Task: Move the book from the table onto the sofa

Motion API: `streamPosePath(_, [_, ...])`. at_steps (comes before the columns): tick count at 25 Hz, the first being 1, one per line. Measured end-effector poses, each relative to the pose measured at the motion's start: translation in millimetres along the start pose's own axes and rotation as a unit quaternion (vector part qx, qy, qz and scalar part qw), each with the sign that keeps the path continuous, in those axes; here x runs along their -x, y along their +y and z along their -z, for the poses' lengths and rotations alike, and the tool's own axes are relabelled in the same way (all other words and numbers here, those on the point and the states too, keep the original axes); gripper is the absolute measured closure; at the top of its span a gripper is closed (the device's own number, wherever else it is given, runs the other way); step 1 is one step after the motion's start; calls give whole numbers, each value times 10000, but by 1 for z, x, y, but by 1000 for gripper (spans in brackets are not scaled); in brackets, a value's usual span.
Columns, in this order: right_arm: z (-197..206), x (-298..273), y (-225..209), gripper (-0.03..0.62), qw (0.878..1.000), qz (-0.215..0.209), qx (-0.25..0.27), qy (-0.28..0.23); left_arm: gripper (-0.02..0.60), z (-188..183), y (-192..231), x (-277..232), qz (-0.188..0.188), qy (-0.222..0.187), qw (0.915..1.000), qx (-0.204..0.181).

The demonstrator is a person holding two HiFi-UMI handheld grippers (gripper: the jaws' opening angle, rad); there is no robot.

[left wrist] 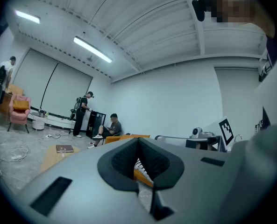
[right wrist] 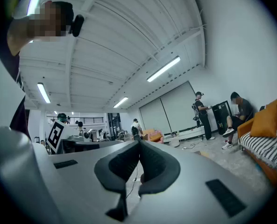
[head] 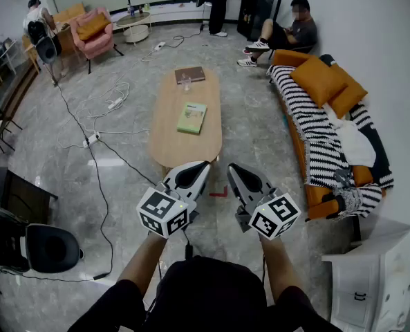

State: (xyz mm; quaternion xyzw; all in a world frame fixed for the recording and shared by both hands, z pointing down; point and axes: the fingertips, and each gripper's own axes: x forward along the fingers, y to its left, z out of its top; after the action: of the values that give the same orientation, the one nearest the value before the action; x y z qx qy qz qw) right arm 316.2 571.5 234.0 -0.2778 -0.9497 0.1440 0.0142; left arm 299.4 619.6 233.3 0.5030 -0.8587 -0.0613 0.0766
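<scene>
Head view shows the thin green book (head: 191,117) flat on the oval light-wood table (head: 184,148), well ahead of the left gripper (head: 200,167) and right gripper (head: 234,169), both pressed together and empty, so step closer and spread one before pinching its edge.

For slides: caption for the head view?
Shut, empty left gripper and right gripper short of the table bearing a green book; sofa at right.

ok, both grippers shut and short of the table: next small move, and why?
Probably step toward the table, opening the right gripper for the green book. Both it and the left gripper are shut, empty and held short of the table's near end, so nothing is within reach; the sofa stands to the right.
</scene>
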Motion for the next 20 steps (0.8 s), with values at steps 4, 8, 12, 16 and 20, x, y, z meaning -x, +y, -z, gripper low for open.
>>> streamPosePath(4, [-2, 6, -8, 569, 10000, -14, -24, 23, 566, 0, -7, -11, 7, 21, 10000, -20])
streamPosePath(8, [1, 17, -25, 570, 10000, -7, -80, 56, 566, 6, -16, -26, -37, 75, 10000, -38])
streamPosePath(12, [2, 24, -45, 571, 9998, -49, -183, 58, 566, 14, -18, -40, -187, 176, 9997, -23])
streamPosePath(16, [7, 25, -54, 569, 9990, -306, -283, 153, 566, 18, -15, -47, -391, 221, 9990, -32])
streamPosePath(20, [11, 21, -66, 569, 9984, -405, -360, 183, 566, 24, -5, -54, -534, 281, 9982, 55])
